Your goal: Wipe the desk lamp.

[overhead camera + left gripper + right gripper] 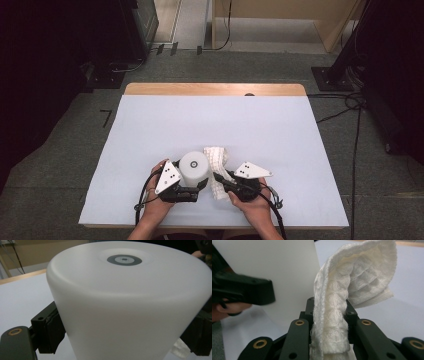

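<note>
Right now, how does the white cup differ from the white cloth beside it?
The cup is smooth and rigid; the cloth is waffle-textured and floppy. The cup stands upside down on the table between the left hand-held gripper jaws; the cloth droops from the shut right hand-held gripper. Both are white, and each is gripped.

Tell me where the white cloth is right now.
In the high view the white cloth sits near the table's front edge, right of the white cylinder, pinched in the right tongs.

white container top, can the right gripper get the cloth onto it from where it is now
Probably yes. The right gripper, shut on the cloth, sits right beside the white container, whose top is bare; the left gripper clamps only its sides.
</note>
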A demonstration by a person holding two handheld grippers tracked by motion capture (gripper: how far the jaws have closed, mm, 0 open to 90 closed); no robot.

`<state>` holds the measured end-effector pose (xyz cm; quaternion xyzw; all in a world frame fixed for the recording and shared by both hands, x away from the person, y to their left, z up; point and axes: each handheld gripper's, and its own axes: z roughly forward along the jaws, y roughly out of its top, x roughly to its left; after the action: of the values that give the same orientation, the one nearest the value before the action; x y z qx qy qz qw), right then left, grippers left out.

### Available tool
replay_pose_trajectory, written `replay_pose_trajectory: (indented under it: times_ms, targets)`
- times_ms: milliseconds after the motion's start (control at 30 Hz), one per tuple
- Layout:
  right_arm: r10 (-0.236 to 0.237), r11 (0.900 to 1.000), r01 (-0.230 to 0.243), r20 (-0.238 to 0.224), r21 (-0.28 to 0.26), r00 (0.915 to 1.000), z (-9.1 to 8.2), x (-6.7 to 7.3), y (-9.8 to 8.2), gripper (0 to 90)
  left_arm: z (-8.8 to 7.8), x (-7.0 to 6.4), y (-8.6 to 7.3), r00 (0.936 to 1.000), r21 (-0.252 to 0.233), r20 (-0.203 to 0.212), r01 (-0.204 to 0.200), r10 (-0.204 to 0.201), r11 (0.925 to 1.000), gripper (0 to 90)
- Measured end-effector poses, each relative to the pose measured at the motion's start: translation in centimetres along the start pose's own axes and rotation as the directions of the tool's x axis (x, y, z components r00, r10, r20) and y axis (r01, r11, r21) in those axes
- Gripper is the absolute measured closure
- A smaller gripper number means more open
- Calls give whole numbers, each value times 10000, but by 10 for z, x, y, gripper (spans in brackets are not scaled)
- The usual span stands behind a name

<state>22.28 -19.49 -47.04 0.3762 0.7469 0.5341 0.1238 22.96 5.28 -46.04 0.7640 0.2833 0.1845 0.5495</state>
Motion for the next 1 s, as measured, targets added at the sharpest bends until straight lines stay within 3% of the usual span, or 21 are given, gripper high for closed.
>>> replay_pose_trajectory:
  times_ms: [233,400,500,600,733,1000]
  targets:
    - [-258,9946,229,-281,-1015,9993,-16,6,15,736,5,0,-4,9999,337,115,-63,59,9994,88]
    - [-377,9924,316,-493,-1187,9981,-23,4,21,736,5,1,-3,9999,348,84,-101,98,9993,88]
    - [-406,9955,360,-510,-872,9979,-17,3,17,736,3,1,-1,10000,221,47,-37,36,9997,88]
    - [-132,9999,126,-546,-111,9984,-5,-2,7,736,0,4,1,10000,93,-8,7,-7,10000,89]
    - [34,9984,-14,-359,560,9994,5,-5,-3,735,-1,5,0,10000,25,-10,-5,5,10000,89]
    - [114,9988,-119,120,482,9999,3,-10,-3,733,8,6,-11,9991,549,-165,-372,381,9978,88]
